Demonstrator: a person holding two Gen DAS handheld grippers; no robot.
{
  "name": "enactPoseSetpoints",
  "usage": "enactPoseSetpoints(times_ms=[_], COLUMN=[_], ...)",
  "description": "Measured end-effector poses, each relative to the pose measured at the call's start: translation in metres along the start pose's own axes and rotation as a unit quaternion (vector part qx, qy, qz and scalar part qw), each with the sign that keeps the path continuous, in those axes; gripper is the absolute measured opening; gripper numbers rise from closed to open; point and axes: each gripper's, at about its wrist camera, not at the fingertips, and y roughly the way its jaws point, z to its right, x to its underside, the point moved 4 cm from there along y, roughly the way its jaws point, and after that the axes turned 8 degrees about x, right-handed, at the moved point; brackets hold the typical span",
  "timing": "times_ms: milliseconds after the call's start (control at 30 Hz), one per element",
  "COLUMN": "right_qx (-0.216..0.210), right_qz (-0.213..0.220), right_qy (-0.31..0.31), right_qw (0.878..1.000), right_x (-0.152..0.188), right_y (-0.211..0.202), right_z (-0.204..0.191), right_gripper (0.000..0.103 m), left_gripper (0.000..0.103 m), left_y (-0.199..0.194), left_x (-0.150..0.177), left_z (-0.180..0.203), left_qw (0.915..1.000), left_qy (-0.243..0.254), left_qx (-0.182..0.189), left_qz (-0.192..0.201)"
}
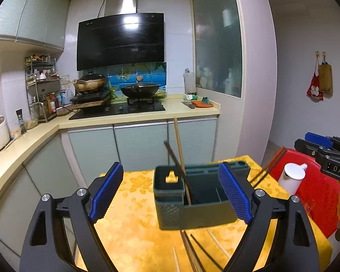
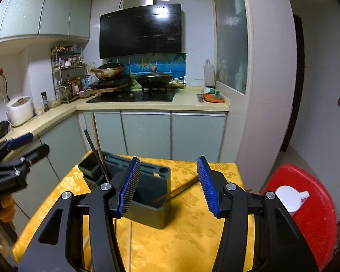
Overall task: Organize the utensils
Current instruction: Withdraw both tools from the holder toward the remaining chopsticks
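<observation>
Taking the dark green holder [image 1: 192, 201] as the landmark, it is standing on the yellow-clothed surface [image 1: 133, 226], near the far edge.

Left of the holder, the left tool [image 1: 171, 191] is hovering with its blue pads standing wide apart; nothing is sitting between them but air, and the holder is showing through the gap. In the right wrist view this tool [image 2: 22, 149] is hanging off the surface's left edge.

Inside the holder's open compartment, two chopsticks [image 1: 179, 156] are leaning upright, a pale one and a dark one, their tops tilting away toward the cabinets. In front of the holder, nearer the cameras, more chopsticks [image 1: 192, 251] are lying loose on the surface.

Right of those, the right tool [image 2: 168, 187] is hovering with its pads apart and gripping nothing. Between them a brown chopstick pair [image 2: 176, 192] is slanting, its lower end resting in the holder [image 2: 151, 208] and its upper end pointing up toward the right pad.

Right of the holder, beyond the surface, a red stool [image 2: 310, 215] is carrying a white lidded cup [image 2: 290, 197].
</observation>
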Motion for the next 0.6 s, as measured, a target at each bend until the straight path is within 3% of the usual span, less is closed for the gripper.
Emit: enactPoseSetpoints(times_ms=[600], right_qx=[0.016], right_qz=[-0.021], right_qy=[0.002], right_qw=[1.0], right_x=[0.108], right_y=[-0.042], right_z=[-0.004], right_gripper=[0.051], left_gripper=[0.083], left_y=[-0.042], left_x=[0.096], left_z=[0.002], left_qw=[0.9986], left_qy=[-0.014], left_qx=[-0.021], left_qz=[-0.046])
